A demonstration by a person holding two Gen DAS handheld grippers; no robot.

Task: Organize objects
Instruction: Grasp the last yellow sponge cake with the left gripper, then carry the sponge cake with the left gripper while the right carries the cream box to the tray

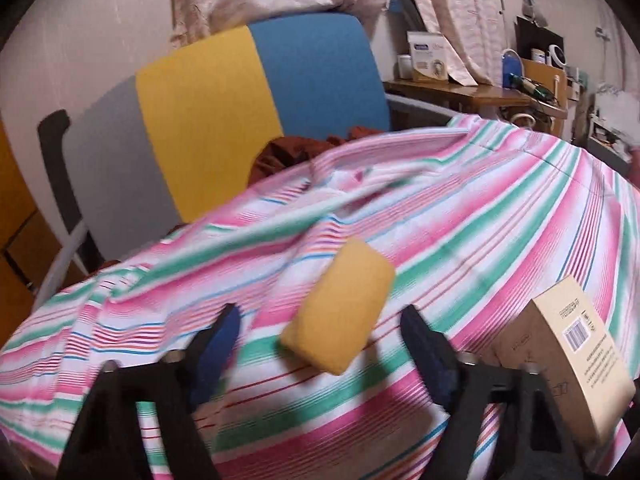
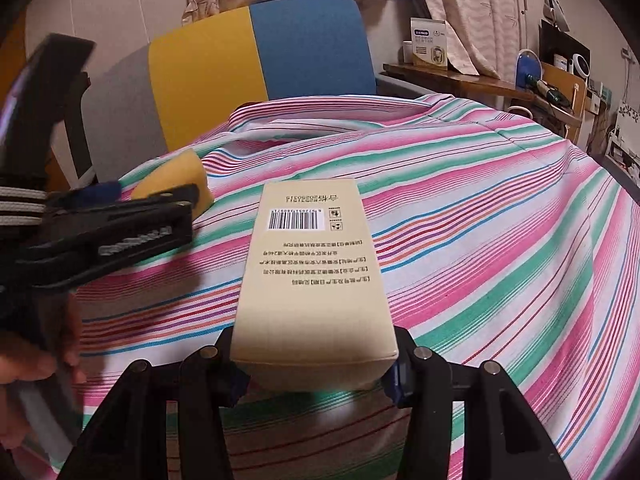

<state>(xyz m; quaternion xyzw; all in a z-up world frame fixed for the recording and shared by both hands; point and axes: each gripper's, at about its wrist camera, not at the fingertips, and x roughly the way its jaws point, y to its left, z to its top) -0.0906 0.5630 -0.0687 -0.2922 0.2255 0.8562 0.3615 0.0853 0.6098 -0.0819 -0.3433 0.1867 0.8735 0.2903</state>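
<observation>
While nothing looks sorted yet, the left gripper [image 1: 320, 332] straddles the yellow sponge [image 1: 340, 306] on the striped cloth [image 1: 500, 216], its jaws not touching it; the right gripper [image 2: 316, 364] clamps the beige box [image 2: 308, 264]. Beyond stands a colour-block chair [image 1: 240, 112], which blocks nothing.

Both wrist cameras look down, close, over the shared striped cloth [image 1: 480, 220].
</observation>
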